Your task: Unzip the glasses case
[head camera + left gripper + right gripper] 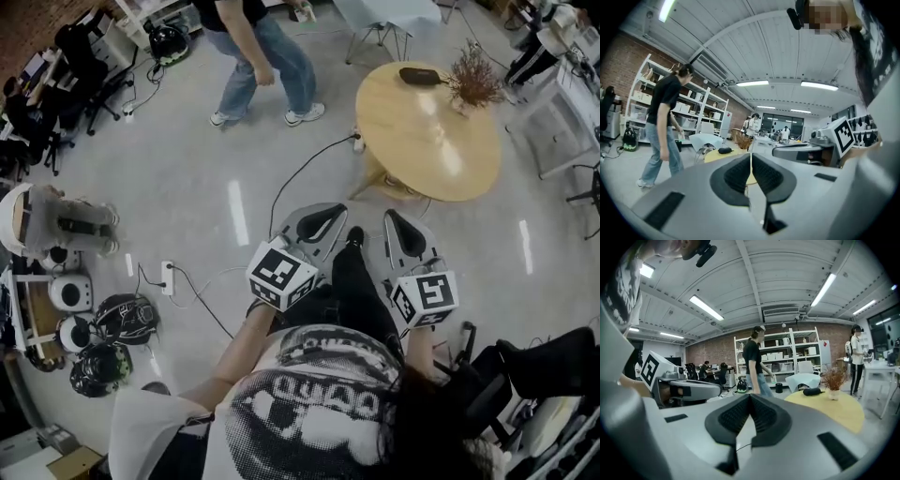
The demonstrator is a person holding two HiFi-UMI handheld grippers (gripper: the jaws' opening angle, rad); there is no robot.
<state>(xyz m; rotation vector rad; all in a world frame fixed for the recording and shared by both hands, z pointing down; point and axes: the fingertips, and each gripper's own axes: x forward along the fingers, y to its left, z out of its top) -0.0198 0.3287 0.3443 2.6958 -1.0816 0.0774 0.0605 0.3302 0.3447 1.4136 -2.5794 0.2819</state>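
Note:
The black glasses case (pixel 419 76) lies zipped at the far side of a round wooden table (pixel 441 150), beside a dried plant in a small vase (pixel 472 82). I stand back from the table with both grippers held in the air in front of me, well short of the case. My left gripper (pixel 336 214) is shut with nothing between its pads. My right gripper (pixel 393 219) is shut and empty too. In the left gripper view the case (pixel 724 150) shows far off above the closed jaws (pixel 750 157). In the right gripper view the case (pixel 811 391) lies to the right of the closed jaws (pixel 750 397).
A person (pixel 258 56) walks across the floor beyond the table. A black cable (pixel 300 173) runs over the floor to the table's foot, and a power strip (pixel 168 277) lies at the left. Helmets (pixel 122 319) and gear crowd the left edge. A chair (pixel 384 19) stands behind the table.

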